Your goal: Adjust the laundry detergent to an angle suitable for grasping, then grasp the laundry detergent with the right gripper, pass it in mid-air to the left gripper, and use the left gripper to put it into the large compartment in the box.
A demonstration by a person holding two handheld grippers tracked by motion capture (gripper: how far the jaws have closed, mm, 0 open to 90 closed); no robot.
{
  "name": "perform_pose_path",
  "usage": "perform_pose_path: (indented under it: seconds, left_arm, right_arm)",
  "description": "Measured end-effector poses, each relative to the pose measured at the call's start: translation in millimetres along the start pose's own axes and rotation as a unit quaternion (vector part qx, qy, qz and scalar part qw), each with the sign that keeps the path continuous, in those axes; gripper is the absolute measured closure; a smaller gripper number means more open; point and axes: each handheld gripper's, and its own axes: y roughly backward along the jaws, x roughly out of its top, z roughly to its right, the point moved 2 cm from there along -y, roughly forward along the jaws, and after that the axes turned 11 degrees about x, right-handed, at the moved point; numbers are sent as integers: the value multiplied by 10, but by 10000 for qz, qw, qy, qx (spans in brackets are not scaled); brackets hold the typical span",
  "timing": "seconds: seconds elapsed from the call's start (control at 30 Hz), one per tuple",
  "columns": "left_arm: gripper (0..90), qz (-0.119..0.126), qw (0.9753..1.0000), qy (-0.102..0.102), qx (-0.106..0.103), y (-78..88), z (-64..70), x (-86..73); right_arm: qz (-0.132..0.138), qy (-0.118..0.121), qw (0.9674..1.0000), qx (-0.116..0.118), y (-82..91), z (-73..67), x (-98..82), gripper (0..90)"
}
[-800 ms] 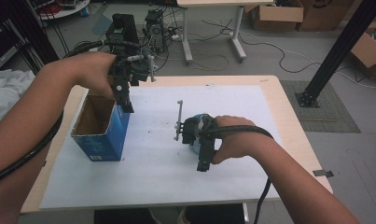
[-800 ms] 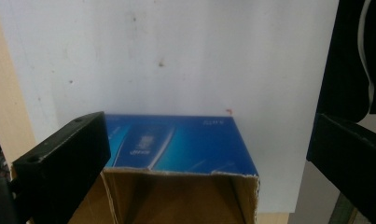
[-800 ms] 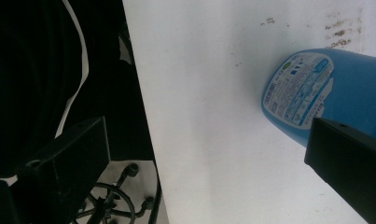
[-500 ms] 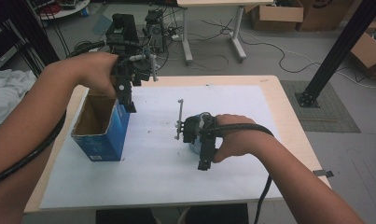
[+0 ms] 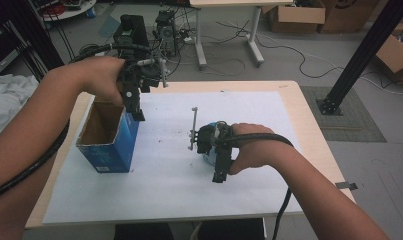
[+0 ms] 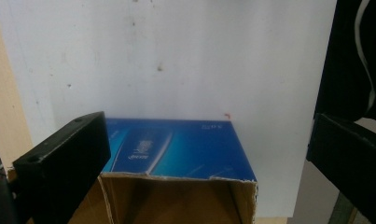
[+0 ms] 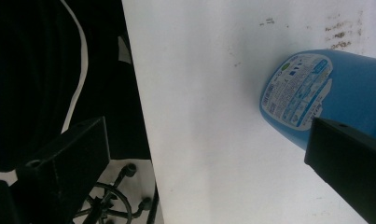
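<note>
An open blue cardboard box [image 5: 108, 145] stands on the left of the white sheet [image 5: 164, 185]. My left gripper [image 5: 135, 109] hangs just above the box's far right corner, jaws pointing down. In the left gripper view my left gripper [image 6: 204, 135] is open above the box [image 6: 176, 149], with nothing between the jaws. A blue bottle [image 5: 209, 158] lies near the middle of the sheet, mostly covered by my right hand. My right gripper [image 5: 220, 172] points toward the near edge. In the right gripper view my right gripper [image 7: 209, 140] is open, and the bottle [image 7: 325, 88] lies beside the right-hand jaw.
The wooden table [image 5: 309, 125] borders the sheet on all sides. A black slanted post [image 5: 359, 55] stands on the floor at the right. A white cloth [image 5: 4, 100] lies off the left side. Cables, desk legs and cardboard boxes sit behind the table.
</note>
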Motion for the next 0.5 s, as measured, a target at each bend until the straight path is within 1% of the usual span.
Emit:
perform_pose_path:
  seconds: [0.03, 0.13, 0.27, 0.3, 0.5]
  left_arm:
    - [1, -28, 10000, -1, 15, 7, -5, 2]
    - [1, 1, 10000, 5, 11, 11, -10, 6]
    - [1, -15, 10000, 5, 13, 19, -5, -1]
    - [1, 14, 10000, 11, 8, 17, -1, -6]
    - [1, -11, 10000, -1, -47, -39, 28, -37]
  right_arm:
    - [-16, 15, 10000, -14, 3, 6, 1, 0]
    - [26, 27, 10000, 1, 15, 4, 1, 0]
    - [-8, 21, 10000, -4, 21, -1, -3, 0]
    - [-8, 21, 10000, -4, 21, -1, -3, 0]
    - [-3, -13, 10000, 11, 2, -33, -22, 0]
